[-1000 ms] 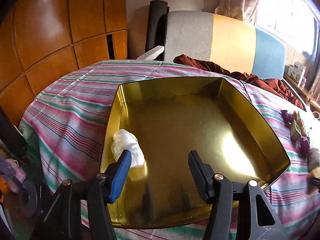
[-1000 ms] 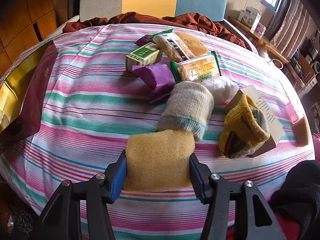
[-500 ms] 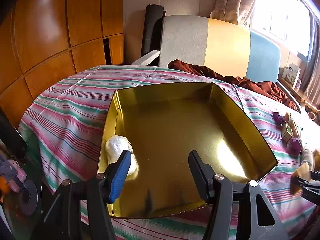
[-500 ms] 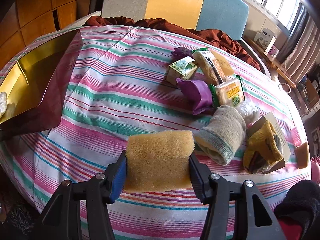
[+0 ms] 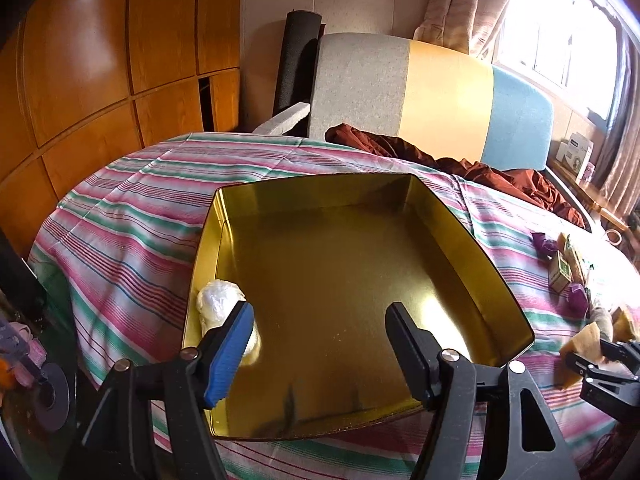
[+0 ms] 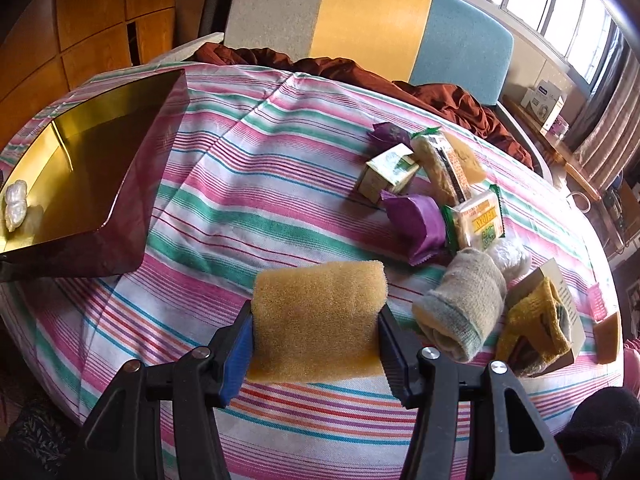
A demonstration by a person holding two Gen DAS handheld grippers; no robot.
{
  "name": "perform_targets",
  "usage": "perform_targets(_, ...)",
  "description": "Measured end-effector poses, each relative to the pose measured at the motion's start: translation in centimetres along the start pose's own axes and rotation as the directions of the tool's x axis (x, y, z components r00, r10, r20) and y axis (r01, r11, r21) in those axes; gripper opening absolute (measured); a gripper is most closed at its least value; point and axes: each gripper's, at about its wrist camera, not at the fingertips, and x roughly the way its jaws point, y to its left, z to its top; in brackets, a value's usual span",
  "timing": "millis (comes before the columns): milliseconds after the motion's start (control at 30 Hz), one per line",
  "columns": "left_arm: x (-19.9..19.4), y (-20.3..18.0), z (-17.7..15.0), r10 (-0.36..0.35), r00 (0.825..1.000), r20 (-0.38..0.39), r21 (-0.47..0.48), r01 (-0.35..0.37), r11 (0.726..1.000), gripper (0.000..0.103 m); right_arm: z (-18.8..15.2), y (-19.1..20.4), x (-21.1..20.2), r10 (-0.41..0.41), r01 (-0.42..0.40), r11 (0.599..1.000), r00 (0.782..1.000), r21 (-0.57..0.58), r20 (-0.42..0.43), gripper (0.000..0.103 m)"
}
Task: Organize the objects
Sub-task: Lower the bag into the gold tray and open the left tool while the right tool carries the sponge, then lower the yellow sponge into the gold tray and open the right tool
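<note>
One sponge (image 6: 318, 320) clamped between right tool (image 6: 316, 322) fingers, above striped cloth (image 6: 248, 184).

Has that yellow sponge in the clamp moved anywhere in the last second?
Yes. The sponge, clamped in the right gripper, has travelled left over the striped cloth, away from the pile of socks and snacks and toward the gold tin.

1. Glossy orange-brown wooden wall panels (image 5: 100, 80) fill the left side.
2. A chair back (image 5: 432, 96) in grey, yellow and blue panels stands behind the striped tablecloth (image 6: 248, 168).
3. Bright daylight pours through the window (image 5: 560, 32), beige curtains (image 5: 460, 0) beside it.
4. A rust-brown cloth (image 6: 440, 96) lies crumpled on the seat.
</note>
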Motion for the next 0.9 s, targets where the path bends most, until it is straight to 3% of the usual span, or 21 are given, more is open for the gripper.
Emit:
perform_targets(367,-1.7,1.8,2.0,0.026,0.998,0.062,-0.029,-0.025,0.999,0.070,4.1,4.3,-1.5,0.064,-0.055,0.994,0.993,-0.095,0.097,0.057)
perform_targets(900,-3.9,7.7,1.9,0.084,0.992,0.099,-0.117,-0.072,0.991,0.073,8.1,15.2,-3.3,0.195,-0.139,0.949,0.964,-0.283,0.180,0.057)
